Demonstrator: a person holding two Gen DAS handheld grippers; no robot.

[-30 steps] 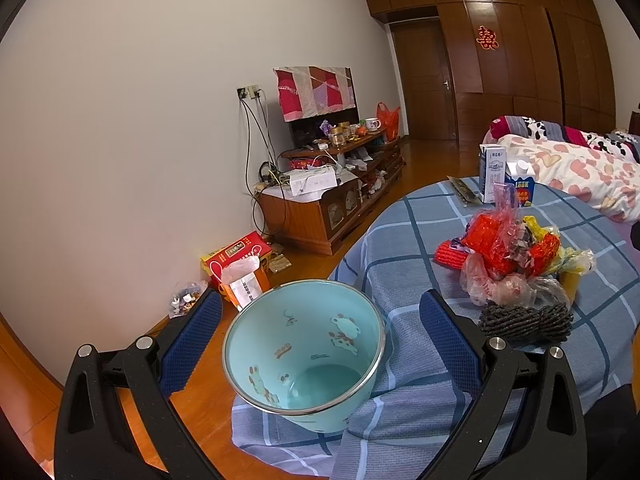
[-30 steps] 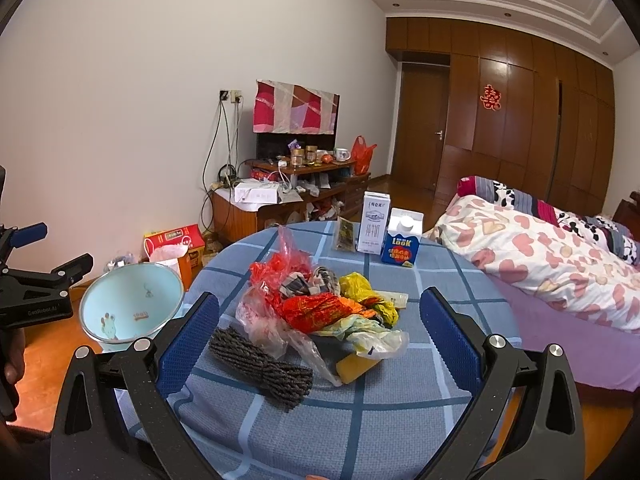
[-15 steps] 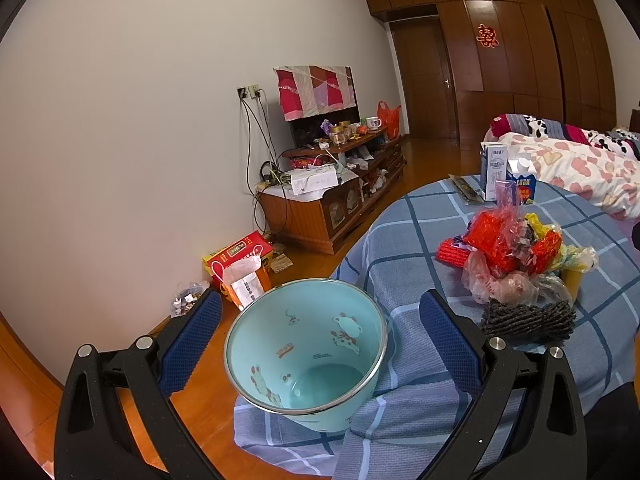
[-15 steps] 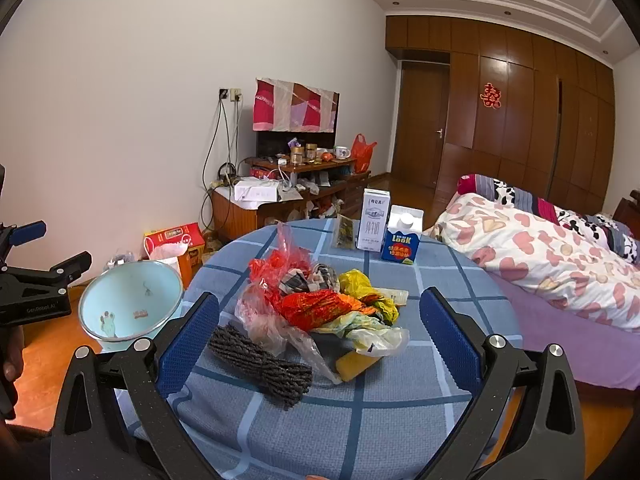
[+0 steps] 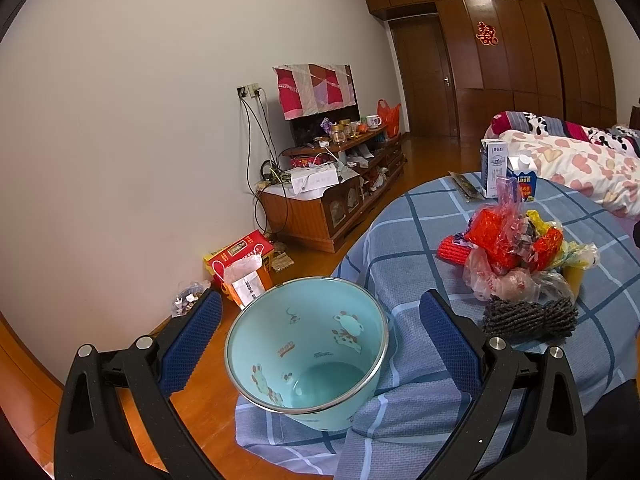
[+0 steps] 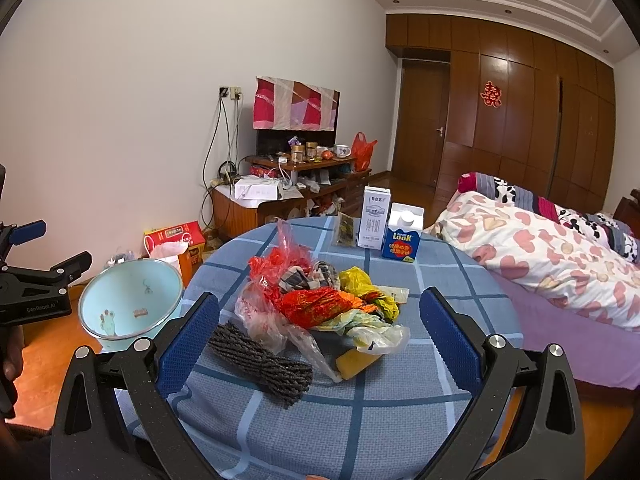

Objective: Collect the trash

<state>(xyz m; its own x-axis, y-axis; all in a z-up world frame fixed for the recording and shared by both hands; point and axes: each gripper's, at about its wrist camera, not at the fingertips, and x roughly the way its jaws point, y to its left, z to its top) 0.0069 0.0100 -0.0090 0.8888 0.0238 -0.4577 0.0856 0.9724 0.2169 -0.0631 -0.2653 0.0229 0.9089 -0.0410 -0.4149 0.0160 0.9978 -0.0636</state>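
While both tools (image 5: pixel 320 344) (image 6: pixel 318 334) gape empty, rope bundle (image 6: pixel 260 364) lies lengthwise seemingly toward bucket (image 5: pixel 306 350); trash pile (image 6: pixel 324 304) adjoining

Glossy enamel bin (image 5: pixel 308 354), woven cloth tablecloth (image 6: pixel 360 420), crinkled plastic bags (image 6: pixel 320 304).

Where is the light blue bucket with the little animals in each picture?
Left wrist view: the bucket is bottom centre, between the open left gripper's fingers.
Right wrist view: the bucket is at the left, beside the table edge.
Shared landmark: the dark rope bundle on the checked tablecloth.
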